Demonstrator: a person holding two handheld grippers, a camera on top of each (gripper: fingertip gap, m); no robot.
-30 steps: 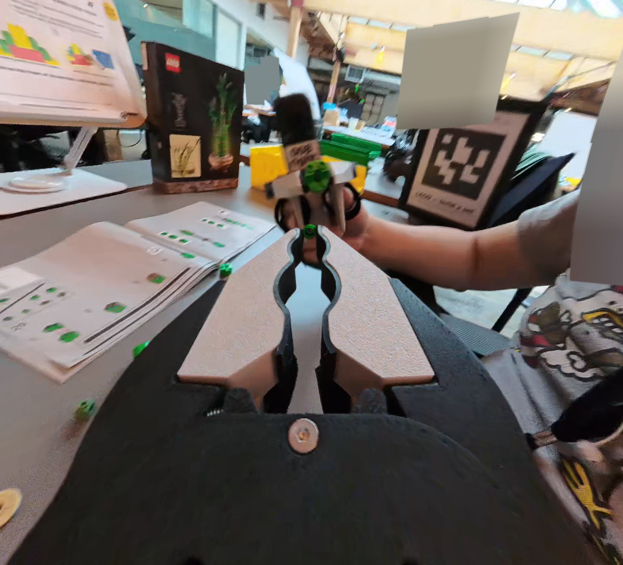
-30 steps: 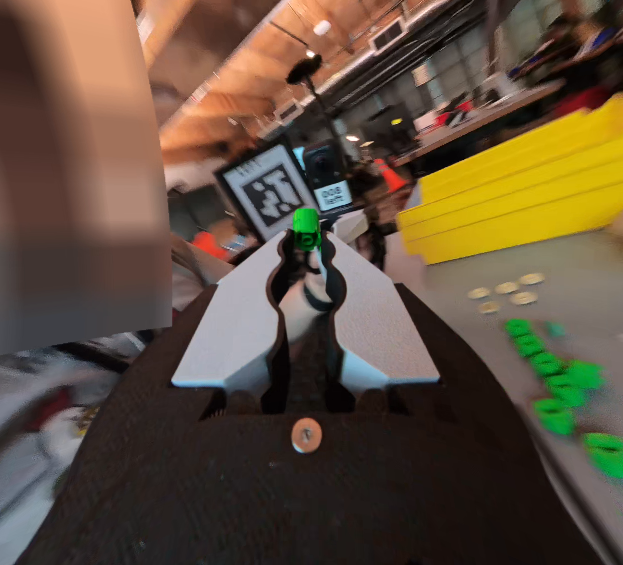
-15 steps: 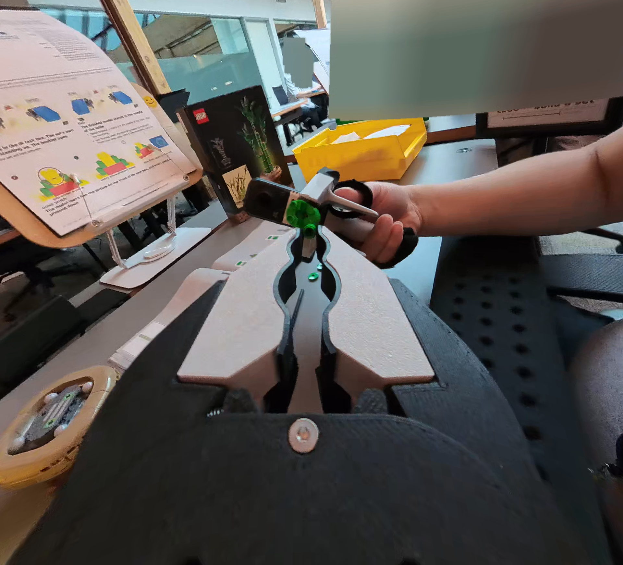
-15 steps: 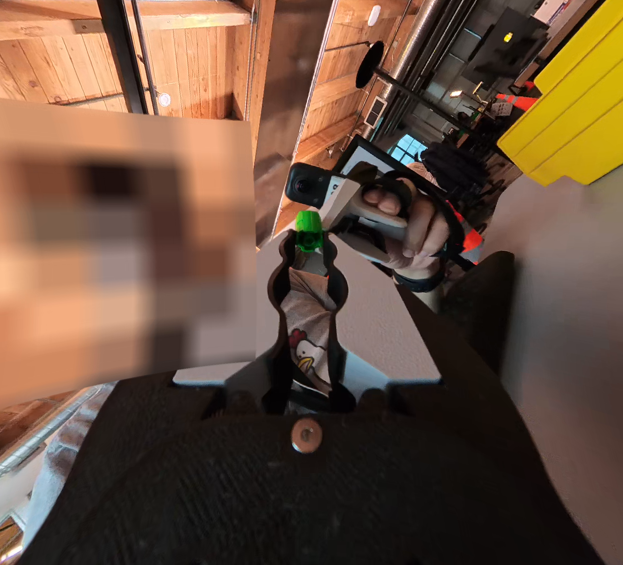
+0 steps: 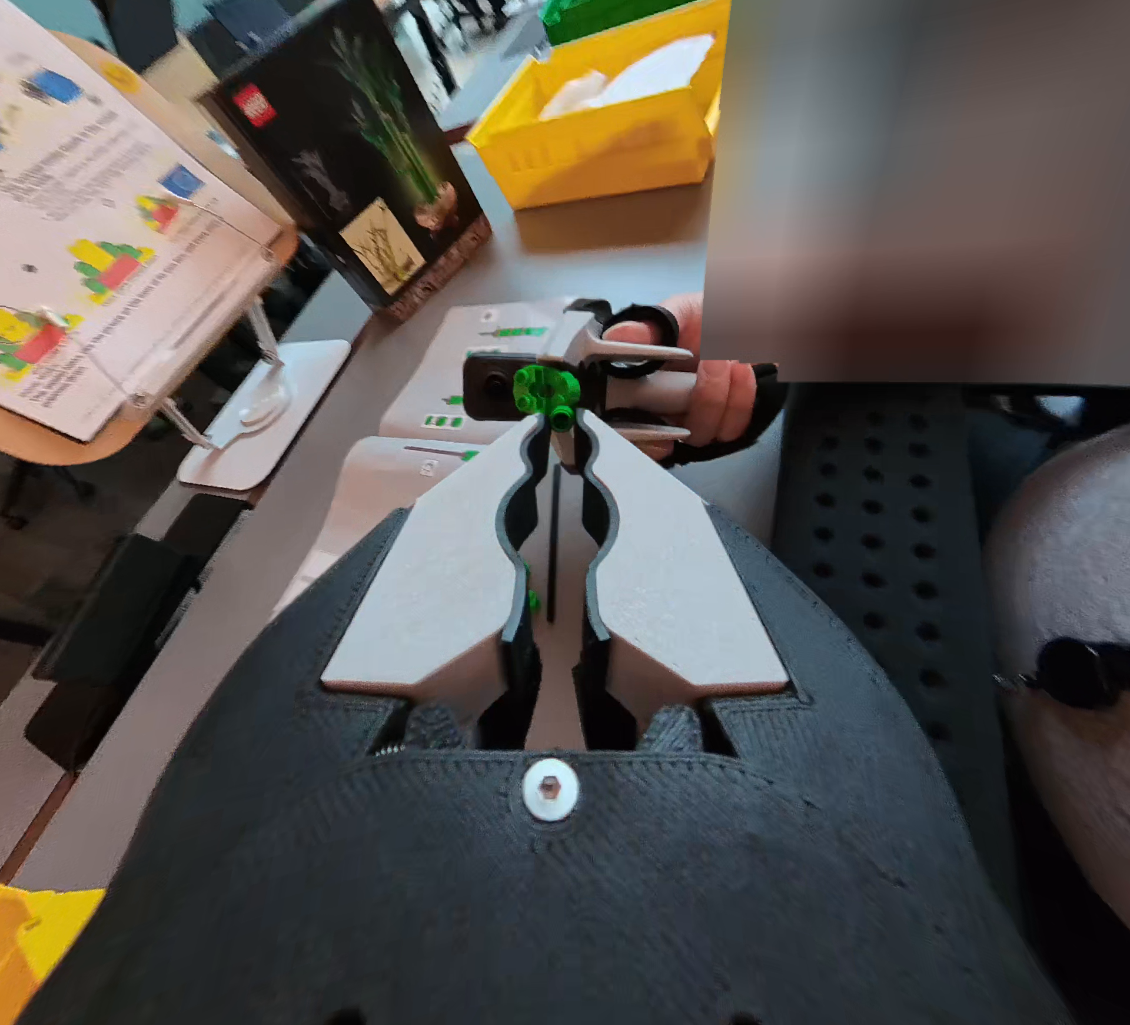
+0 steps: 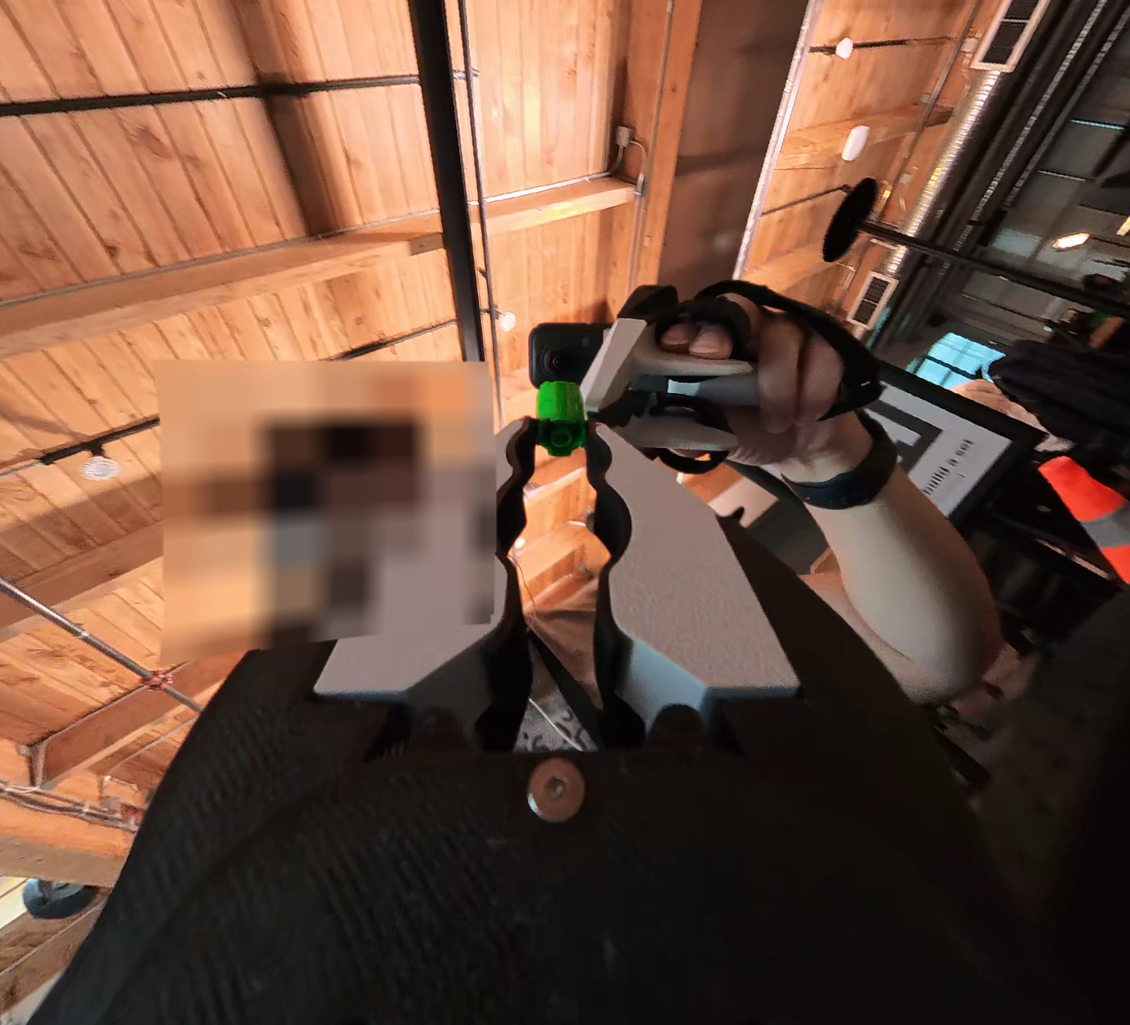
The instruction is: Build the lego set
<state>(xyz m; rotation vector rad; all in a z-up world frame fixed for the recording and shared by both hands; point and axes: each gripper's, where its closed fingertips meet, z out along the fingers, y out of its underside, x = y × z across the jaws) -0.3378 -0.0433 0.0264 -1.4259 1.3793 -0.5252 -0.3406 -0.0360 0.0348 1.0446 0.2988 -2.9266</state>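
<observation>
In the left wrist view my left gripper point(image 5: 560, 424) is shut on a small green lego piece point(image 5: 561, 418) at its tips, held in the air above the table. Right against it is a round green studded piece point(image 5: 544, 387), held by the right gripper, which comes in from the right in a person's hand point(image 5: 715, 402). In the right wrist view my right gripper point(image 6: 559, 438) is shut on the green round piece point(image 6: 558, 405). It points up towards the wooden ceiling. The left gripper's pale fingers point(image 6: 611, 365) meet that piece from the right.
An open instruction booklet point(image 5: 428, 433) lies on the grey table point(image 5: 611, 261). A black lego box point(image 5: 361, 182) and a yellow bin point(image 5: 605, 139) stand behind it. A sheet on a stand point(image 5: 92, 261) is at the left. A black perforated chair point(image 5: 886, 506) is at the right.
Both grippers have swung and tilted while staying tip to tip with their green pieces. The right wrist view has turned from the table up to the ceiling. The left view looks down more.
</observation>
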